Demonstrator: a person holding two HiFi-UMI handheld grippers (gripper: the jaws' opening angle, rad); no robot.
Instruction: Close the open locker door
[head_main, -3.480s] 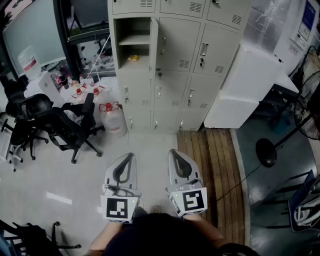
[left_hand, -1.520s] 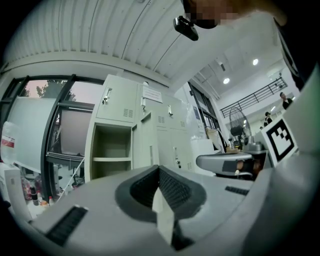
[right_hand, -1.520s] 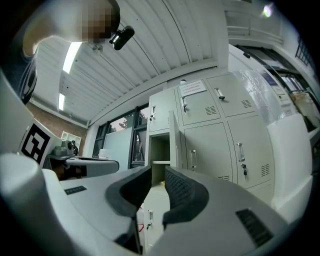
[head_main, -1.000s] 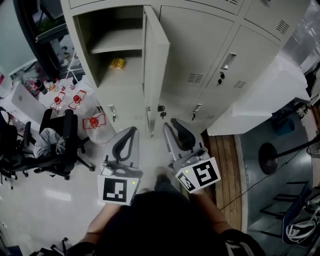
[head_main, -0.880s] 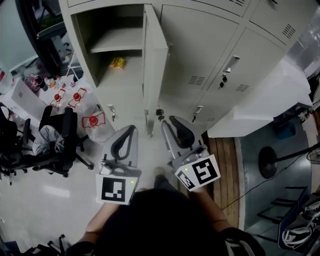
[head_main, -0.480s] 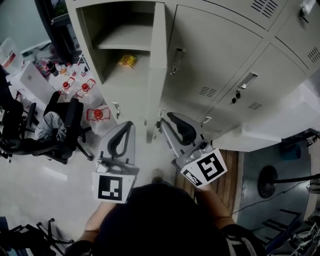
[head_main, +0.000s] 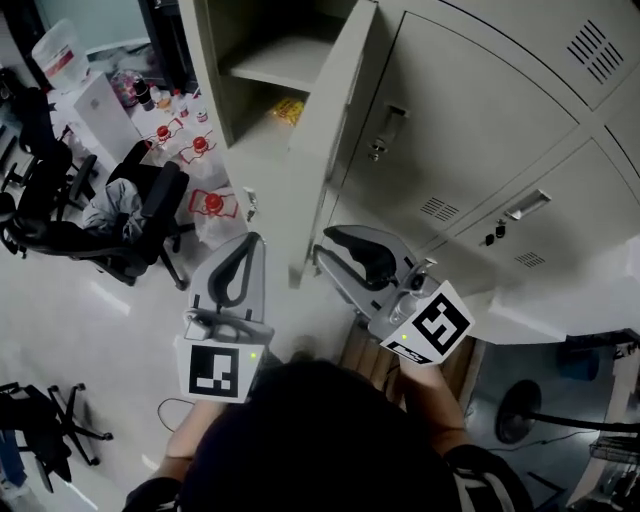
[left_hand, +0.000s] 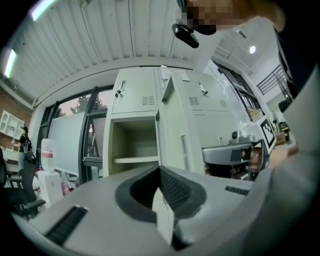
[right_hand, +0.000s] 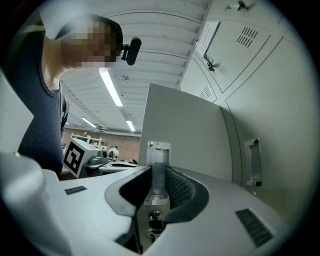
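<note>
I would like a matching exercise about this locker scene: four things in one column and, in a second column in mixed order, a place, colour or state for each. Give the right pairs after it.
Column one:
1. locker door
2. yellow packet
3. office chair
4. water jugs

Column two:
a. black, on the floor at the left
b. red caps
c. swung open
d. inside the open compartment

Pairs: 1-c, 2-d, 3-a, 4-b.
</note>
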